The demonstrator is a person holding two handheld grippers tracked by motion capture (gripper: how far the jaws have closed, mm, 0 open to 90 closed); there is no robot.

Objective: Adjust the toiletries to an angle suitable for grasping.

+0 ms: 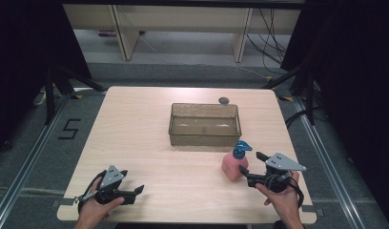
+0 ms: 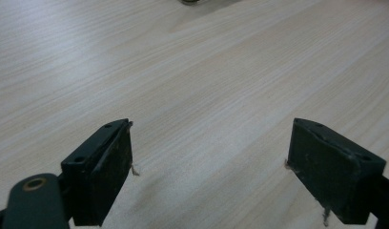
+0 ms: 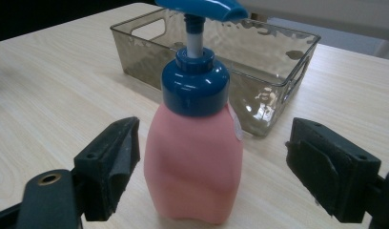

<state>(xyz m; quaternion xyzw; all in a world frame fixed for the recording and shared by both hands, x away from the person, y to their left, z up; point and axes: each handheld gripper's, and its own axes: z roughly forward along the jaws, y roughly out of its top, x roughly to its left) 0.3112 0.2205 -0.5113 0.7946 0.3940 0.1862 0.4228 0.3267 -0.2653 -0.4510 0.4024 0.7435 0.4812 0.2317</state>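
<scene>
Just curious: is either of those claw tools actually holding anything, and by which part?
Nothing is held. The right gripper has open jaws either side of the pink bottle, not touching; the left gripper is open over bare table.

2 black grippers point(image 1: 135, 191), grey plates point(image 1: 112, 176)

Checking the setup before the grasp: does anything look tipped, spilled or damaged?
Nothing stands out. The pink pump bottle stands upright between the open right gripper jaws, untouched; the clear bin sits square and unspilled.

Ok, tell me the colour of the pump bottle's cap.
Blue, on the pink pump bottle; clearest in the right gripper view.
</scene>
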